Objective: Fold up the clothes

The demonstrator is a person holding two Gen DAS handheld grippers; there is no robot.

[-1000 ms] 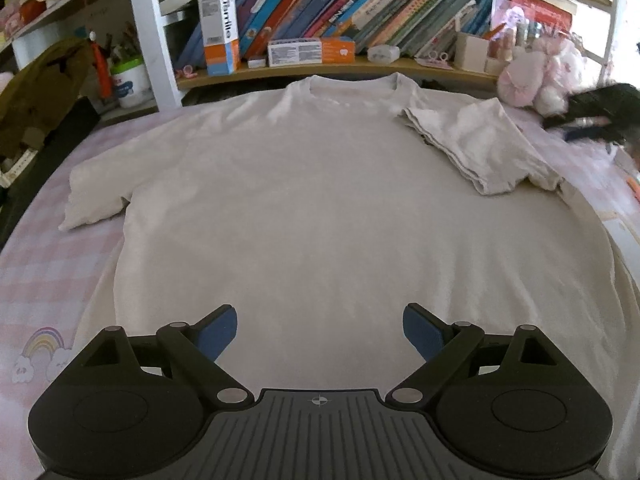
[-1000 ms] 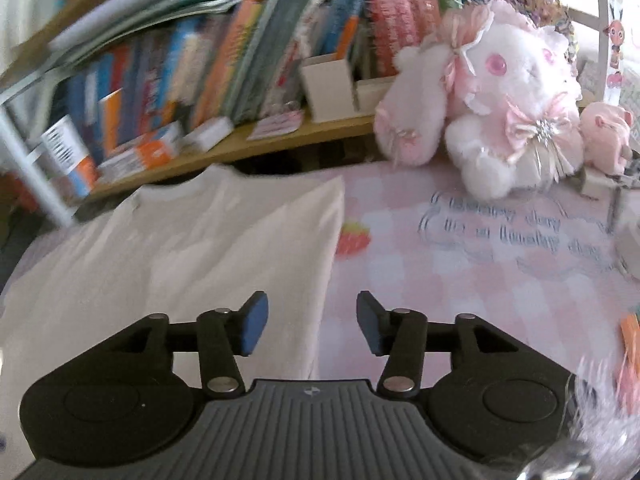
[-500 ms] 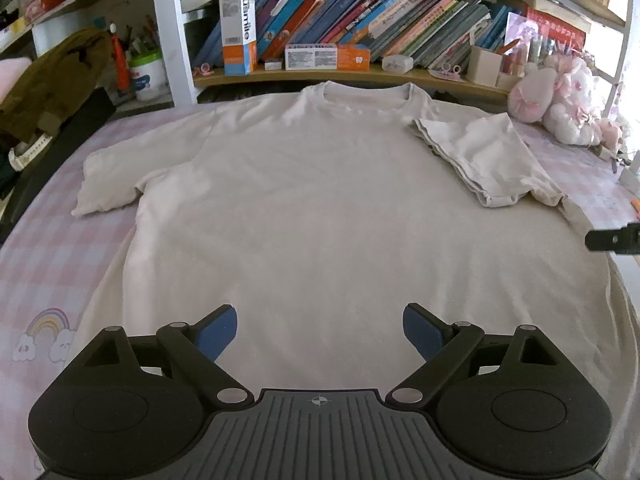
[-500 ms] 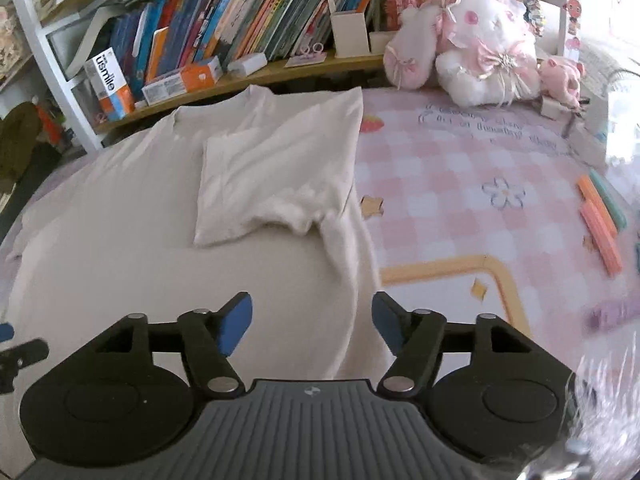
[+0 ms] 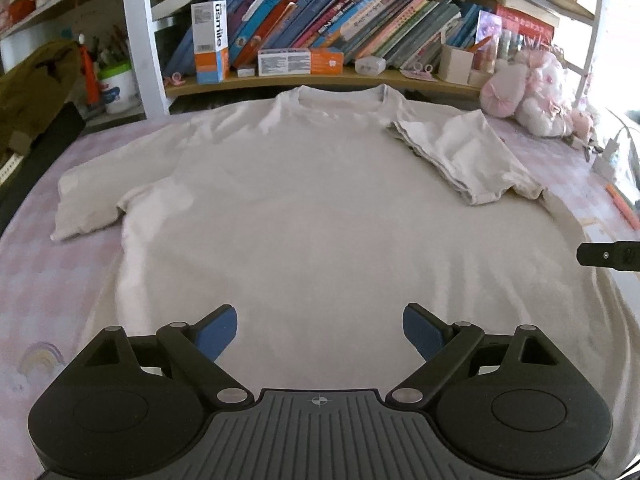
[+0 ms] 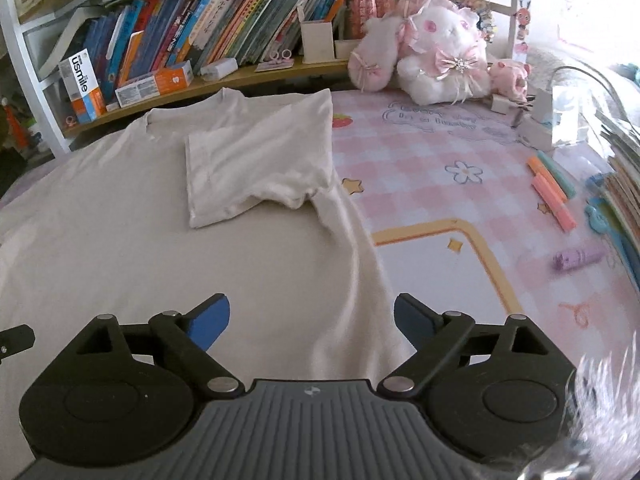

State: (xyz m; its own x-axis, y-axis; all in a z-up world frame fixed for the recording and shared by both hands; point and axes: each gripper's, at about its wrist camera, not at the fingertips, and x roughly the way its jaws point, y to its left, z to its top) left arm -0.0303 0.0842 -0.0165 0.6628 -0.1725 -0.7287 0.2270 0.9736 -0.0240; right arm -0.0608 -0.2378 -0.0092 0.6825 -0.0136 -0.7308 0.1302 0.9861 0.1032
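From the left wrist view, the left tongs point(image 5: 320, 330) stand wide, blue pads far apart and holding nothing, above the near hem area of a cream T-shirt point(image 5: 304, 216). The shirt lies flat on a counter point(image 5: 44, 280) covered in pink checked cloth, neck at the far side toward a wooden bookshelf point(image 5: 320, 80). Its left sleeve point(image 5: 86, 200) is spread out flat to the left; its right sleeve point(image 5: 464, 156) is folded inward over the chest. At the right edge, a black piece of the right tongs point(image 5: 608, 255) shows beside the shirt's right side. Pink plush toys point(image 5: 528, 100) sit at the far right.

From the right wrist view, the right tongs point(image 6: 310, 322) are likewise wide and grip nothing, poised over the near right part of the T-shirt point(image 6: 160, 248), close to its right side edge. The folded sleeve point(image 6: 256, 164) lies on the shirt's upper part, beyond the tongs. To the right the counter cover point(image 6: 460, 208) is bare pink check with printed stars and a flower, with pens point(image 6: 554, 188) lying well apart from the shirt. A white and pink plush rabbit point(image 6: 440, 56) sits at the far side against the bookshelf point(image 6: 224, 76). A black bit of the left tongs point(image 6: 14, 340) shows at the left edge.
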